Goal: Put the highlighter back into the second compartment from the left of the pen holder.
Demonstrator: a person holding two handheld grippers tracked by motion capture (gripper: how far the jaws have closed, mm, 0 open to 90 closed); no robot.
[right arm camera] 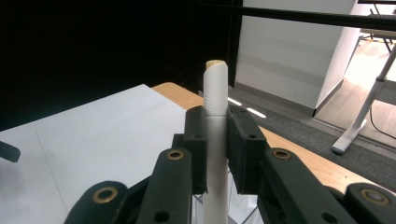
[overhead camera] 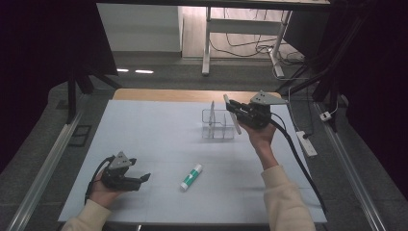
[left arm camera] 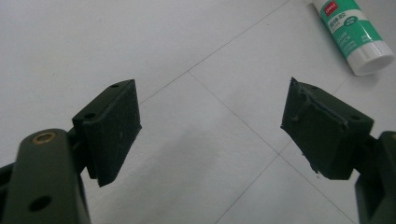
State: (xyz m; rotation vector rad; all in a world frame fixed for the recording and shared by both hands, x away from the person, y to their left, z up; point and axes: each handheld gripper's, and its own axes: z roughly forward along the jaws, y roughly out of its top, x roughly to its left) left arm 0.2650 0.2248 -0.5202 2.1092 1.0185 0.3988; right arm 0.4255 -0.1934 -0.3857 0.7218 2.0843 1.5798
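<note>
My right hand-held gripper clamps a pen above the holder; tilted, it may miss. Left hand-held gripper gapes wide.

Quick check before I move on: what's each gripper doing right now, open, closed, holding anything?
Left gripper: open, jaws wide apart, nothing between them, low over the table.
Right gripper: closed on a white pen, raised over the clear organizer.

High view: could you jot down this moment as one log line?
right gripper: shut on white pen, above clear holder | left gripper: open, low over table | glue stick: lying flat
</note>
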